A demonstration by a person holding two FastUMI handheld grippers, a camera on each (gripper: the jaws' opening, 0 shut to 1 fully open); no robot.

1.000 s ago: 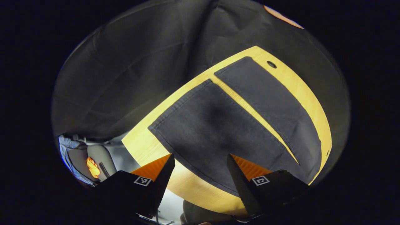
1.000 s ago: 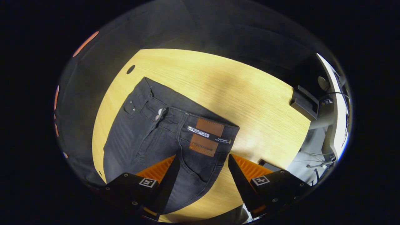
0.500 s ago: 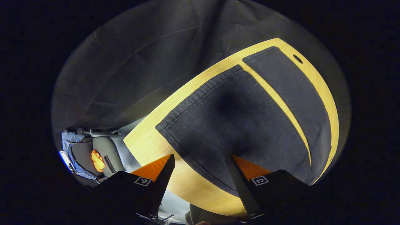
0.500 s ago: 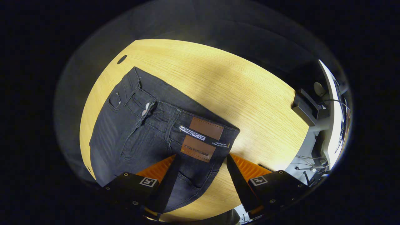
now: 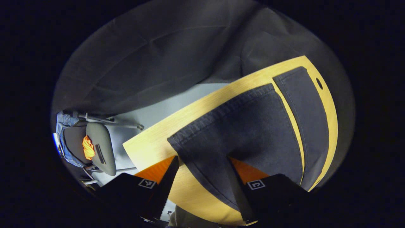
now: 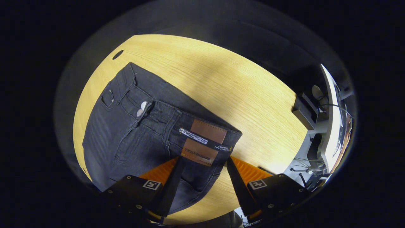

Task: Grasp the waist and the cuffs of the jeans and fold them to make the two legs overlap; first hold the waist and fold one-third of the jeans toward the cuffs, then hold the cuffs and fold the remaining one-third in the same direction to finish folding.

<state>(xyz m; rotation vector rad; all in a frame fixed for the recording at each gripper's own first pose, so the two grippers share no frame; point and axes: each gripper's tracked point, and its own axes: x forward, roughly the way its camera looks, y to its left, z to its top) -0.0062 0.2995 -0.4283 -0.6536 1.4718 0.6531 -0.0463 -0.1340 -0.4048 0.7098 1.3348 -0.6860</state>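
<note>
1. One pair of dark jeans (image 6: pixel 133 133) lies flat on one wooden tabletop (image 6: pixel 246 95). In the right gripper view the waist fills the centre and left of the frame.
2. One brown patch (image 6: pixel 202 142) sits on the waistband at frame centre, crossed by a narrow strip with print.
3. One pale button (image 6: pixel 141 108) shows on the fly, left of centre, and one small rivet at a pocket corner farther left.
4. The right gripper (image 6: pixel 202 177) hangs at the bottom centre with its two fingers spread wide; the waist corner lies in the gap, and neither finger clamps it.
5. In the left gripper view two legs show: the near leg (image 5: pixel 246 133) spreads across the centre, the far leg (image 5: pixel 308 110) runs along the right, with a thin strip of tabletop between them.
6. The near leg's cuff hem (image 5: pixel 218 115) slants from lower left to upper right.
7. The left gripper (image 5: pixel 202 177) sits at the bottom centre, its two fingers wide apart, straddling the cuff's near corner without closing on it.
8. One dark round hole (image 5: pixel 319 83) marks the tabletop at the right.
9. One grey chair (image 5: pixel 99 148) stands at the left edge.
</note>
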